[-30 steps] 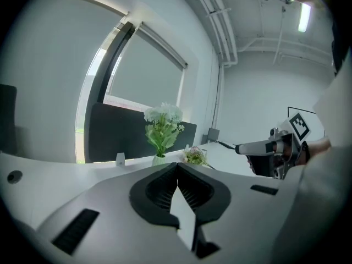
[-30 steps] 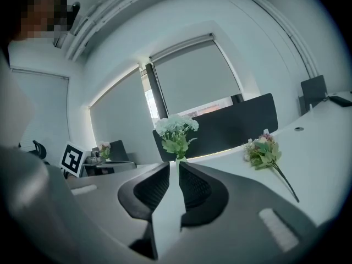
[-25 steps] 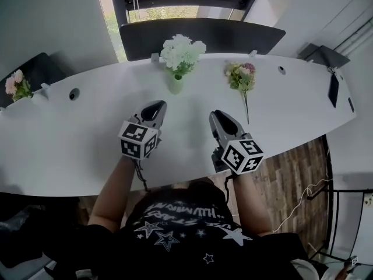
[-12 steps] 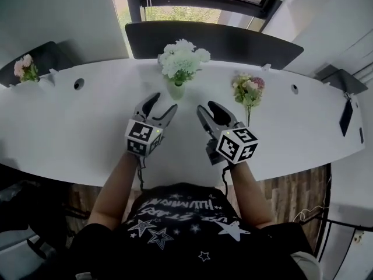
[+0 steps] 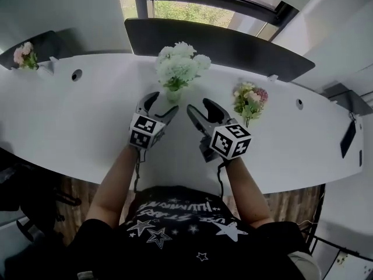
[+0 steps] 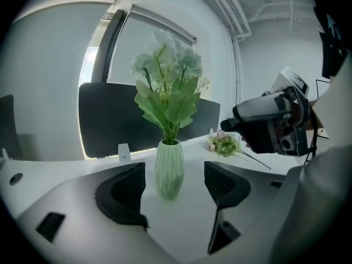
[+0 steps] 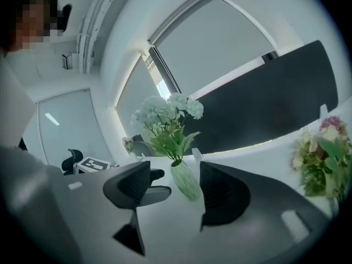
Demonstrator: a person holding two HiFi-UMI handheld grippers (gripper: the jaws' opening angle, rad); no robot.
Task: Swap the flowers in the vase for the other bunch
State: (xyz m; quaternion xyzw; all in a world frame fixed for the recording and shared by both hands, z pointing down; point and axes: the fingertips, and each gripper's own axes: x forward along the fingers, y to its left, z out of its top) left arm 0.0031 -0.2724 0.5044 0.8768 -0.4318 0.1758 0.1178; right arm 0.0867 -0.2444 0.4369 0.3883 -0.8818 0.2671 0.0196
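Jaws just opened wide and gripping nothing, the left gripper (image 5: 161,104) and right gripper (image 5: 199,105) point at the green vase (image 6: 169,169) on the white table (image 5: 70,121). Each gripper view frames the whole vase between jaws that do not touch it. In the head view the white flowers (image 5: 178,66) hide most of it. The other bunch (image 5: 249,101) lies right of the vase, unobstructed, and a dark screen (image 5: 221,39) stands behind.

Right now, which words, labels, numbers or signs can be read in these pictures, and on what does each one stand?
Shirt: white lettering among stars, upside down, too blurred to read.
Left gripper and right gripper: the cubes carry only black-and-white square markers, no letters.
Nothing else shows any readable text.
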